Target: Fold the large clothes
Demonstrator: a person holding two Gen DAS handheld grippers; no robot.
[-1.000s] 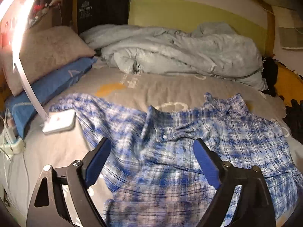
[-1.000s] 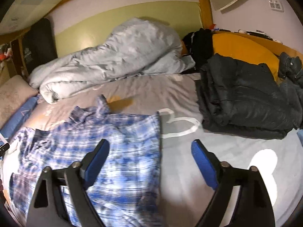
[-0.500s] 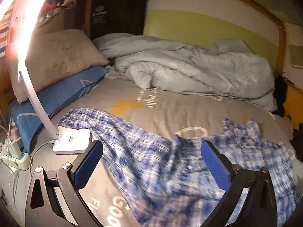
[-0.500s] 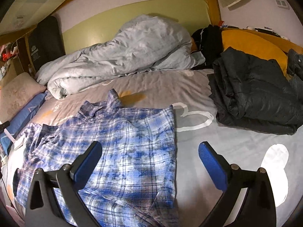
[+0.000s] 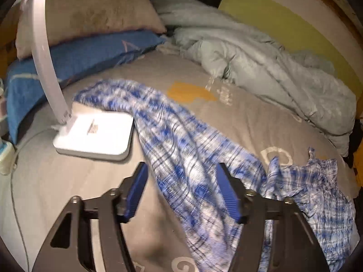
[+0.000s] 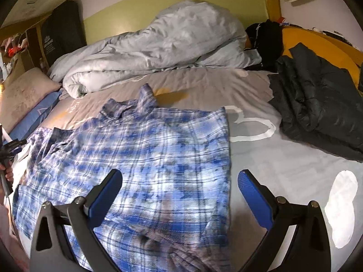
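A blue and white plaid shirt [image 6: 145, 158] lies spread on the grey bed sheet [image 6: 283, 165], collar toward the far side. Its long sleeve [image 5: 172, 136] stretches left toward a white lamp base [image 5: 95, 133] and partly overlaps its corner. My left gripper [image 5: 181, 192] is open, its blue pads on either side of the sleeve, just above it. My right gripper [image 6: 179, 195] is open and empty above the shirt's lower right part. The left gripper also shows small at the left edge of the right wrist view [image 6: 9, 151].
A crumpled pale blue duvet [image 6: 158, 45] lies along the far side of the bed. A beige pillow [image 5: 90, 6] rests on a blue pillow [image 5: 68, 61] at the left. A dark folded jacket [image 6: 317, 108] lies at the right. The lamp's white arm [image 5: 45, 52] rises from its base.
My left gripper has swung left and down toward the sleeve and lamp base, its jaws narrower. My right gripper has drawn back a little, so more of the shirt shows.
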